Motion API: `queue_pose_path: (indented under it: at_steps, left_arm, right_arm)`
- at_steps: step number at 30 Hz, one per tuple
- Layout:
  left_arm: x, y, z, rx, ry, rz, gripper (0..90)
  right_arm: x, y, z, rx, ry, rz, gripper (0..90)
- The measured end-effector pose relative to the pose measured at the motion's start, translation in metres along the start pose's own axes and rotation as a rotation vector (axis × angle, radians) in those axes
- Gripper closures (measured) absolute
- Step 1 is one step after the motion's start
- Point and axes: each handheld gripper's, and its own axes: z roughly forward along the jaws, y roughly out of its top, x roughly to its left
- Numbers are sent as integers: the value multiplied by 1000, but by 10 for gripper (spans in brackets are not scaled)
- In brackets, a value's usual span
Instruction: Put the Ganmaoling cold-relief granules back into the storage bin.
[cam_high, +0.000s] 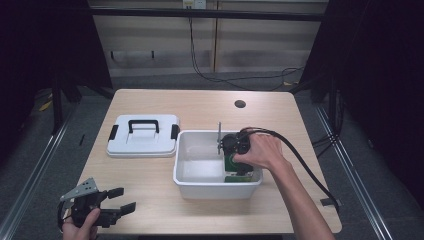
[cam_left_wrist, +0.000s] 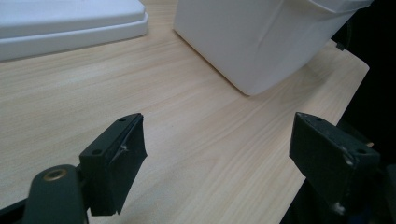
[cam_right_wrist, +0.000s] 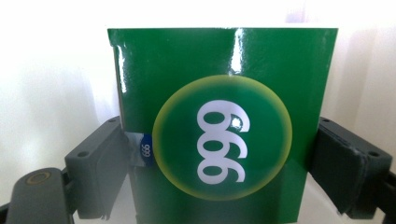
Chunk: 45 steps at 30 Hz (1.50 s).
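Dark room w/ a pale wood table (cam_high: 150, 172). High view: right gripper (cam_high: 235, 150) reaches down into white bin (cam_high: 200, 187), at bin's right end, w/ green box (cam_high: 234, 165) under it; lid (cam_high: 142, 142) lies left of bin. Left gripper (cam_high: 117, 202) hovers near table's front-left corner.

Left gripper view: jaws wide, nothing between, bin's outer wall (cam_left_wrist: 252, 42) ahead.

Right gripper view: jaws closed on the green "999" box (cam_right_wrist: 224, 126) at both sides. Long axis seems to run away from camera; logo reads sideways. Prob best to keep squeeze even, lift straight, clear bin wall.

Dark surroundings, evenly lit table (cam_high: 150, 175), white tub (cam_right_wrist: 46, 70) blown out — glare streaks on green box (cam_right_wrist: 224, 121)
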Motion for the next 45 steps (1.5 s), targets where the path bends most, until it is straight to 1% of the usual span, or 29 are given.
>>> queue_pose_path:
  at_steps: [5,7,11,12,14,15,18,19,20,24,25,26,28,29,30,31,32,33,34,35,36,37,39,42,43,44,45]
  left_arm:
    - [0,0,0,-2,5,0,185]
    - [0,0,-1,-7,7,-1,185]
    - [1,0,-1,-7,7,-3,185]
    - [0,0,-1,-8,6,-3,185]
    - [0,0,-1,-9,5,-5,185]
    - [1,0,-1,-8,6,-5,185]
    - [0,0,-1,-8,6,-4,185]
    - [0,0,-1,-8,6,-3,185]
    - [0,0,-1,-7,7,-4,185]
    - [1,0,-1,-6,7,-5,185]
    - [1,0,-1,-4,8,-3,185]
    - [1,0,-1,-4,8,-3,185]
    - [1,0,-1,-8,11,-9,185]
    - [1,0,-1,-9,13,-10,185]
    - [1,0,-2,-9,13,-10,185]
    - [1,0,-1,-8,14,-12,185]
    - [1,0,-2,-7,14,-13,185]
    - [1,0,-2,-7,13,-13,185]
    - [1,-1,-2,-8,14,-12,185]
    - [1,-1,-2,-9,16,-11,185]
    - [1,-1,-2,-10,16,-15,185]
    - [1,-1,-2,-8,14,-17,185]
    - [1,-1,-1,-7,13,-16,185]
    - [1,-1,-1,-7,13,-18,184]
    - [1,-1,-1,-6,13,-17,184]
    - [1,-1,-2,-6,13,-15,184]
    - [1,-1,-2,-7,14,-16,185]
  right_arm:
    - [1,0,1,1,0,-7,116]
    - [1,0,2,11,4,-10,110]
    - [-1,-1,3,2,11,-5,95]
    - [-2,-1,3,-7,26,1,95]
    - [-2,-2,4,-15,32,-3,90]
    - [-1,-2,3,-9,41,3,90]
    - [-1,-3,3,-24,33,-6,90]
    - [-1,-3,2,-24,33,6,90]
    - [-1,-3,1,-28,26,1,90]
    - [0,-6,-4,-57,17,8,89]
    - [-2,-7,-5,-64,7,-13,90]
    - [-1,-8,-6,-73,14,-8,90]
    - [1,-8,-9,-66,3,-4,90]
    - [2,-9,-9,-72,8,2,90]
    - [1,-9,-9,-91,11,-14,89]
    - [2,-9,-11,-88,2,0,90]
    - [2,-10,-11,-101,11,-11,90]
    - [2,-10,-13,-97,10,3,90]
    - [3,-11,-14,-106,0,4,90]
    - [2,-12,-15,-116,2,1,90]
    - [3,-14,-16,-125,-1,13,90]
    - [2,-15,-18,-128,3,13,90]
    - [2,-19,-21,-156,20,38,91]
    - [3,-24,-28,-191,13,68,97]
    - [3,-27,-31,-221,13,65,102]
    - [3,-29,-34,-237,17,81,115]
    - [3,-31,-36,-257,17,74,116]
